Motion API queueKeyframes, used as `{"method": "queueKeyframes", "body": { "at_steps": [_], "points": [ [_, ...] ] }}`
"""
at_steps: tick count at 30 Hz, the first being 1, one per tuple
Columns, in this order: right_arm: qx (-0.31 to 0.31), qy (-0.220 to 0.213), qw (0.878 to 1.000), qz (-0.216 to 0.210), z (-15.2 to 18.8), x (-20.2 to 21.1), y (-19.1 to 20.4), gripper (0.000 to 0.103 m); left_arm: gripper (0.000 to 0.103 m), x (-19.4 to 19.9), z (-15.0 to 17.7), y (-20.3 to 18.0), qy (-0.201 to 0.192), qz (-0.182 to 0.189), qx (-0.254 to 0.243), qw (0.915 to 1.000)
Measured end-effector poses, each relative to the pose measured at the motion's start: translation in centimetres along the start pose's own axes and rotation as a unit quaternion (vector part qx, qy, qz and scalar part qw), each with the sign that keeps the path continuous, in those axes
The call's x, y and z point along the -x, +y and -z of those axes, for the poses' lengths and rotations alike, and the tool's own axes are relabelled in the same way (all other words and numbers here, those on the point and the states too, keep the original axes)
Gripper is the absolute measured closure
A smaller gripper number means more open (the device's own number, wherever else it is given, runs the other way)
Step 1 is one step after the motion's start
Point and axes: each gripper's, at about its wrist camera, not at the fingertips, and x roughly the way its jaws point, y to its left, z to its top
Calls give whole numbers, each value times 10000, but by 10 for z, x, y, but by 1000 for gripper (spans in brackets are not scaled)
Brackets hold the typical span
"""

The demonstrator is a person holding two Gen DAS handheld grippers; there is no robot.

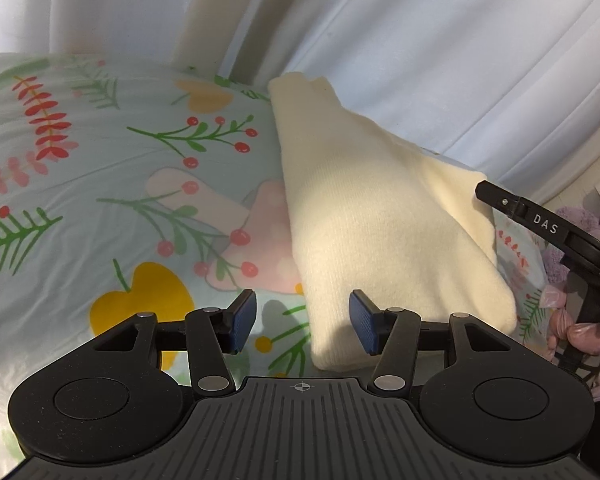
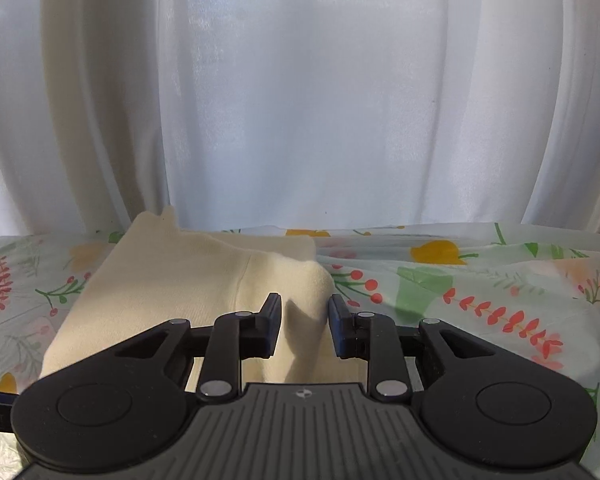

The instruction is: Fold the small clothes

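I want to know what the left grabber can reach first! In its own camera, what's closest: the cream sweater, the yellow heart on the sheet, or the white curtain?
From the left gripper, in the left wrist view:
1. Folded cream knit garment: its near corner lies right between the open fingers, slightly right.
2. Yellow heart shape printed on the floral bedsheet: just left of the left finger.
3. White curtain: far behind, beyond the bed.
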Motion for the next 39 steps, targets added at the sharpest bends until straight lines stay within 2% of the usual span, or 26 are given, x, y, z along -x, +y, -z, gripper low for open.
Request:
{"method": "queueKeyframes", "body": {
  "at_steps": [3, 4, 8, 10, 11, 13, 16, 18, 20, 22, 25, 29, 31, 34, 35, 36, 37, 38, 39],
  "points": [
    [240, 99, 9959, -864, 2, 1, 25, 79, 46, 2, -1, 1, -26, -73, 81, 9999],
    [370, 183, 9938, -1037, 4, 0, 36, 79, 46, 4, -1, 1, -23, -101, 93, 9999],
    [765, 293, 9913, -1029, 20, -6, 65, 79, 46, 9, -1, 3, -23, -156, 49, 9999],
    [732, 745, 9898, -965, 30, -22, 68, 82, 46, 10, 0, 4, -24, -191, 51, 9998],
    [658, 615, 9912, -975, 33, -22, 67, 82, 46, 9, 0, 4, -17, -201, 81, 9998],
    [605, 690, 9903, -1045, 30, -21, 65, 82, 46, 9, 1, 3, 12, -165, 131, 9998],
    [-134, 782, 9851, -1526, 22, -7, 35, 83, 45, 12, 4, -3, 22, -24, 0, 10000],
    [-762, 609, 9837, -1511, 25, 13, 5, 80, 42, 15, 8, -8, 14, 34, -146, 9999],
    [-1319, 508, 9801, -1396, 33, 34, -24, 72, 40, 16, 13, -13, 44, 81, -293, 9995],
    [-1860, 517, 9718, -1357, 45, 51, -50, 69, 40, 15, 19, -18, 70, 120, -404, 9991],
    [-2422, 705, 9588, -1308, 63, 66, -72, 55, 38, 11, 29, -26, 115, 154, -589, 9981],
    [-3012, 963, 9329, -1722, 83, 58, -81, 54, 38, 0, 40, -38, 172, 33, -783, 9968],
    [-3151, 1028, 9257, -1821, 88, 49, -78, 54, 38, -7, 44, -43, 122, -138, -913, 9956],
    [-3309, 1122, 9189, -1830, 94, 34, -72, 67, 38, -13, 46, -48, 80, -274, -1011, 9945],
    [-3413, 1193, 9144, -1822, 95, 29, -73, 79, 39, -13, 46, -49, 16, -319, -1030, 9942],
    [-3480, 1212, 9103, -1887, 95, 27, -71, 87, 39, -13, 45, -50, -49, -377, -1046, 9938],
    [-3525, 1163, 9075, -1964, 93, 27, -71, 90, 39, -13, 45, -50, -97, -426, -1080, 9932],
    [-3645, 1063, 9008, -2105, 92, 30, -73, 92, 39, -14, 44, -50, -116, -455, -1098, 9929],
    [-3883, 957, 8849, -2388, 94, 32, -78, 93, 39, -15, 44, -49, -114, -478, -1098, 9927]
  ]
}}
